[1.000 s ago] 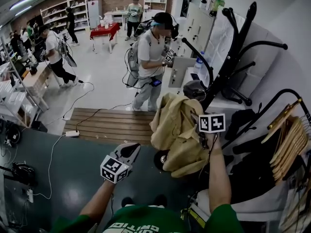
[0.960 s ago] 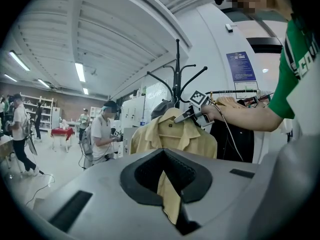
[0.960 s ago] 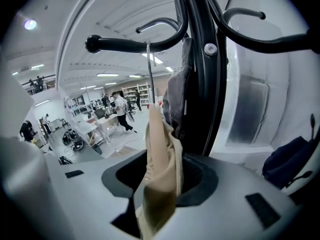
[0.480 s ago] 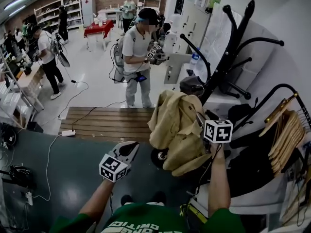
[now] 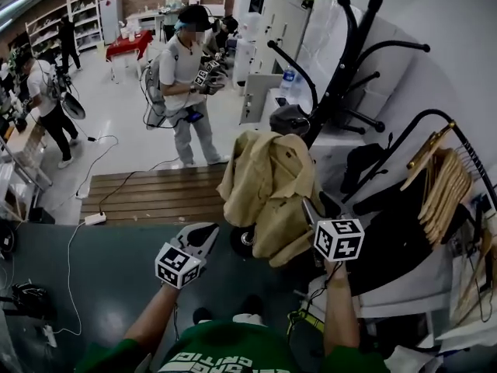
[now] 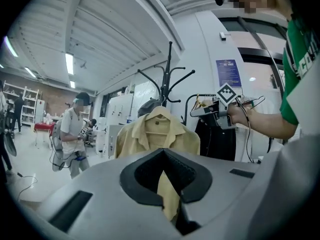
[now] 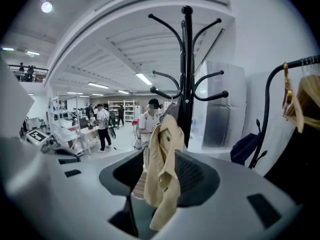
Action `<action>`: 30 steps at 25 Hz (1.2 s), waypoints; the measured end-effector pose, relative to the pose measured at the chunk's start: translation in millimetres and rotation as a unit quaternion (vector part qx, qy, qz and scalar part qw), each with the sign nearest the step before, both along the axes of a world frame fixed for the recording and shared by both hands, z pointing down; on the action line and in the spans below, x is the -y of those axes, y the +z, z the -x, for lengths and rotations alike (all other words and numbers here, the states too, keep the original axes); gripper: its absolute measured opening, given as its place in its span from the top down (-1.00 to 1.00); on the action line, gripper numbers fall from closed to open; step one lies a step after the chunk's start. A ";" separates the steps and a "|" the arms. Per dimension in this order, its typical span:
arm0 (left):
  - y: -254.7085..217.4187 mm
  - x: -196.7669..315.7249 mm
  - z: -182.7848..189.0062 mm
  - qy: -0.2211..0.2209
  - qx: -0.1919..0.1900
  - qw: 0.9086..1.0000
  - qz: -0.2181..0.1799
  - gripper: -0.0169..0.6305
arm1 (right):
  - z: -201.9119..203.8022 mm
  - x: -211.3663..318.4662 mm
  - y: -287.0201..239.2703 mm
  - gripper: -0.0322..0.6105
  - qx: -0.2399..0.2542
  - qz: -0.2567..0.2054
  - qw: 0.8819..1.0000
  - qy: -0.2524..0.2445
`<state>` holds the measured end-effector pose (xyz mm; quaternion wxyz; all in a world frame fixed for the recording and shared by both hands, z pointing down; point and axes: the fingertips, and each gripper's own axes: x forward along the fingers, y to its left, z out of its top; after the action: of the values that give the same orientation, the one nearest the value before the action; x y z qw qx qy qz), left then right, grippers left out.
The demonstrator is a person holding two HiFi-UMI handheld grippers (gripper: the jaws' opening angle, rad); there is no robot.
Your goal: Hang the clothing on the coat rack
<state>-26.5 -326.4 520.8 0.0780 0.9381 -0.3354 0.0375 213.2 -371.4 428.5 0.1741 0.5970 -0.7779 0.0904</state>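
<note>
The tan shirt (image 5: 268, 189) hangs on a wooden hanger (image 6: 160, 113) from the black coat rack (image 5: 342, 76), with its collar up and its front turned toward the left gripper's camera; it hangs free of the floor in the middle of the scene. The coat rack stands against the white wall at the far right, with its curved hooks spreading above the shirt. The right gripper (image 5: 308, 208) is level with the lower half of the shirt, and its tip is just beside the shirt's right edge. Its jaws have just been opening and now stand wide apart. In the right gripper view the shirt's edge shows in the gap between the pads, but neither pad presses on it. The left gripper (image 5: 206, 233) is held lower and to the left, well apart from the shirt. Its jaws stand slightly apart with nothing between them, and the shirt is visible beyond the gap. To the right of the coat rack, a black garment rail (image 5: 435, 119) carries a row of wooden hangers (image 5: 446, 189) and dark clothing (image 5: 396, 239). A wooden platform (image 5: 155, 196) lies on the floor to the left of the shirt. Beyond it, a person in a white T-shirt (image 5: 182, 76) holds another pair of grippers. A red table (image 5: 128, 45) stands at the far left.
</note>
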 end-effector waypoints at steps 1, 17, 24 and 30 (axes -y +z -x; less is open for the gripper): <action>0.8 -3.2 -1.9 0.008 -0.001 1.000 0.001 0.93 | 4.1 -9.7 6.2 0.28 0.002 0.004 1.000 0.000; 26.8 -72.6 -7.0 0.123 0.007 0.992 0.026 0.93 | 61.2 -174.9 78.4 0.88 0.037 0.021 0.998 0.041; 34.0 -90.6 -12.6 0.138 0.011 0.990 0.036 0.93 | 64.0 -214.0 93.3 0.88 0.053 0.026 0.997 0.047; 30.1 -95.4 -31.7 0.134 0.013 0.990 0.032 0.93 | 49.8 -234.4 113.5 0.88 0.060 0.039 0.997 0.038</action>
<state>5.2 -231.0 550.8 0.0979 0.9712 -0.2058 0.0701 163.5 -136.9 542.0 0.1468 0.6126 -0.7594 0.1627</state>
